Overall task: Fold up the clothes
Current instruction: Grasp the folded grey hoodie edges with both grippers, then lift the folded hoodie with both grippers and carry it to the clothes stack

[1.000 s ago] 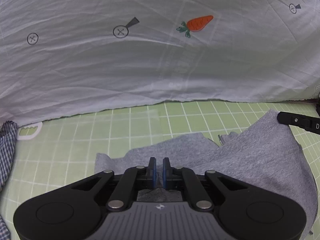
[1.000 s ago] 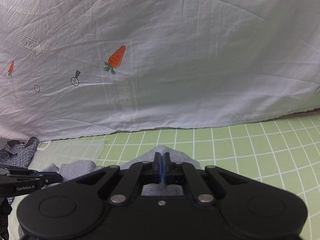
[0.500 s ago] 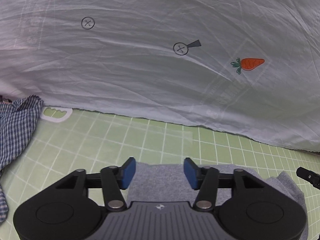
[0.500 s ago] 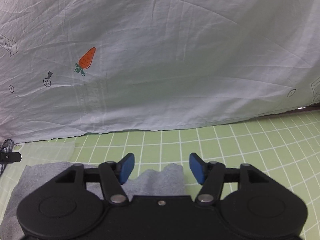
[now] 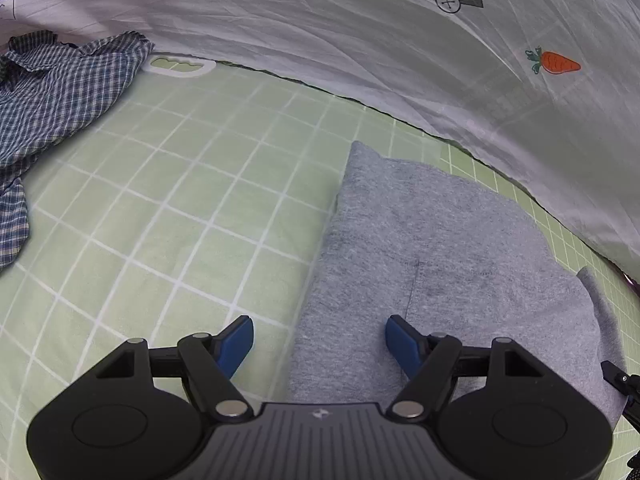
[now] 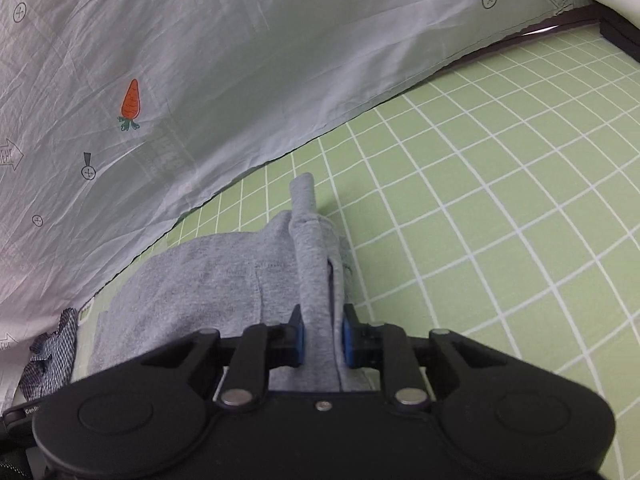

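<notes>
We are pinching a raised ridge of the grey garment [image 6: 224, 276] in our right claw [image 6: 322, 340], presumably to carry that edge over; it is lying soft and heathered on the green grid worktop [image 6: 500, 240]. Our left claw [image 5: 320, 340] is hanging released, straddling its near-left edge.

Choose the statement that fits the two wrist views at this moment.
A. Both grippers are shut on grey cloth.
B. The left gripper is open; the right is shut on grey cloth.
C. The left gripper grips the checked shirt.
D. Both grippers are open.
B: the left gripper has its jaws spread above the grey garment, while the right gripper pinches a fold of it.
</notes>
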{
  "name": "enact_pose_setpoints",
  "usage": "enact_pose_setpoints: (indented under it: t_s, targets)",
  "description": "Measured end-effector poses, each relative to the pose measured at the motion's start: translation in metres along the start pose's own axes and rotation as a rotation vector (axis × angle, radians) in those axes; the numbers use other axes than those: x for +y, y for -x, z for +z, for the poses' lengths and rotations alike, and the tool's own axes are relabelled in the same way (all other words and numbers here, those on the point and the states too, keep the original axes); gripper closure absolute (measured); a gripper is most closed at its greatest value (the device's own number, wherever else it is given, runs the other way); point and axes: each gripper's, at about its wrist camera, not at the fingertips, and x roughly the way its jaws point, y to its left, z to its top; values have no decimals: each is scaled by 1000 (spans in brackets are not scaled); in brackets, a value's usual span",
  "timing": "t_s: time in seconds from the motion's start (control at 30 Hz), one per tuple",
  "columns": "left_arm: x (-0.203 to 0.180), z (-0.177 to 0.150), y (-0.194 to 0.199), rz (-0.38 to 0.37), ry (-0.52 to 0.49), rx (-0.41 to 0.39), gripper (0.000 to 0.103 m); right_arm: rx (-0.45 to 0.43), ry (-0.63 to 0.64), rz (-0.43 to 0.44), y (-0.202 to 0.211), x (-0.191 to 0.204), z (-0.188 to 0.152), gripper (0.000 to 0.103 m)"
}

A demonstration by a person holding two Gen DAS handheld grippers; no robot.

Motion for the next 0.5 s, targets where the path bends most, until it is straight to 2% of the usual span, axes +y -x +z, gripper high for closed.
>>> enact_pose_setpoints:
  t_s: [0.1,0.17,0.2,0.27,0.33,0.43,0.5]
  targets:
    - [5,0,0,5,2,14,22,14,-44,-29,-3,-9,8,86]
    - [5,3,-1,14,-20,24,16,29,-48,-47,-5,-11,10,62]
    - [6,4,-1,12,-26,30,15,32,-41,-53,-5,-11,11,54]
    - [9,5,-5,-16,-25,46,13,68,-29,-17,-9,-11,12,21]
    - [12,6,-9,-57,-17,56,13,116,-48,85,-15,-14,9,19]
    - [16,9,-12,-121,-22,65,6,174,-85,189,-26,-13,5,16]
    - [18,12,-15,-169,-37,80,5,185,-83,226,-31,-11,5,3]
